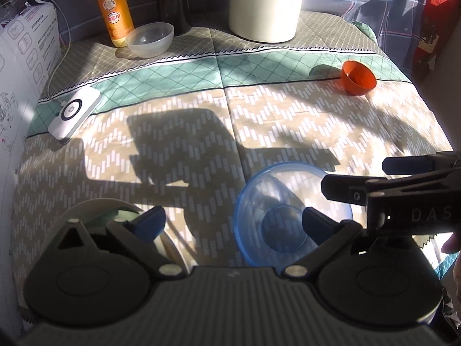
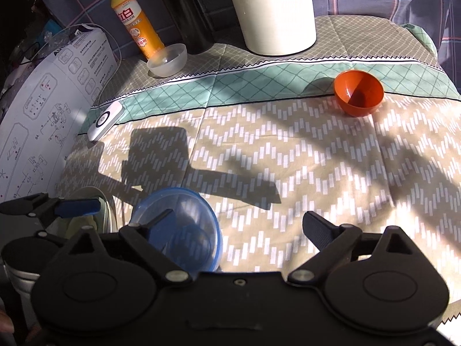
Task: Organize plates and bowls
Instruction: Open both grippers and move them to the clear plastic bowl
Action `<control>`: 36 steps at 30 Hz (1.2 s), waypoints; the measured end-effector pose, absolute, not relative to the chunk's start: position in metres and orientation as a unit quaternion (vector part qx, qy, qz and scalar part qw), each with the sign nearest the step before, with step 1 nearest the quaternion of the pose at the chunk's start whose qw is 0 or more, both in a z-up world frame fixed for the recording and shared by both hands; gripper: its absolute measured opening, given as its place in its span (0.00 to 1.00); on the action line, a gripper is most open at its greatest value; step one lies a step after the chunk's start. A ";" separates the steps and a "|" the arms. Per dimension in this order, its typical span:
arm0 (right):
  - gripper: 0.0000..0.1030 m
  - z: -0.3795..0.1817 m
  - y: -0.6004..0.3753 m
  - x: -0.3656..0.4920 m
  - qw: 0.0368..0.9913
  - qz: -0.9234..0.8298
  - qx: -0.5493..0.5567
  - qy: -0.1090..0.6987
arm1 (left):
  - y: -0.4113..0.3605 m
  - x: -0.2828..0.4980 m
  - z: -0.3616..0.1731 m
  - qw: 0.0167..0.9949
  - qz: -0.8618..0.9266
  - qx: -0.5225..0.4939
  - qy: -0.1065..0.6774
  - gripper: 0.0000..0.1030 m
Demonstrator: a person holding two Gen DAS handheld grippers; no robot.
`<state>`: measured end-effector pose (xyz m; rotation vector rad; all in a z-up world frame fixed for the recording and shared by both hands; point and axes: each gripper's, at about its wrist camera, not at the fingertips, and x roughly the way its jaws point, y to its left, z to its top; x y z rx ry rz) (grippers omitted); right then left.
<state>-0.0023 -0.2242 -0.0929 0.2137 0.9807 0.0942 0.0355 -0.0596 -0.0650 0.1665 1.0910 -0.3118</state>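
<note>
A clear blue bowl [image 1: 283,210] [image 2: 184,225] stands on the patterned cloth near the front. My left gripper [image 1: 233,222] is open, its right finger over the bowl's inside. My right gripper [image 2: 239,227] is open, its left finger over the same bowl. A plate [image 1: 95,207] [image 2: 98,199] lies at the near left, partly hidden by the left gripper. An orange bowl [image 1: 358,77] [image 2: 358,92] stands at the far right. A clear white bowl [image 1: 149,39] [image 2: 168,59] stands at the back left.
An orange detergent bottle [image 1: 113,5] [image 2: 135,20], a dark bottle [image 2: 187,11] and a white cylinder [image 1: 265,5] [image 2: 273,11] stand along the back. A white charger with its cable [image 1: 75,114] [image 2: 105,122] lies at the left beside a white box [image 1: 23,86].
</note>
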 end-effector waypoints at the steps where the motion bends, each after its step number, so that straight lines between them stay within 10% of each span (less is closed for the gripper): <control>1: 0.95 -0.092 -0.225 -0.003 0.877 0.041 0.100 0.468 | -0.058 0.035 -0.064 0.843 -0.148 0.078 0.512 1.00; 36: 1.00 -0.048 -0.172 0.115 0.880 0.041 0.113 0.459 | 0.020 0.149 -0.028 0.900 -0.077 0.048 0.426 1.00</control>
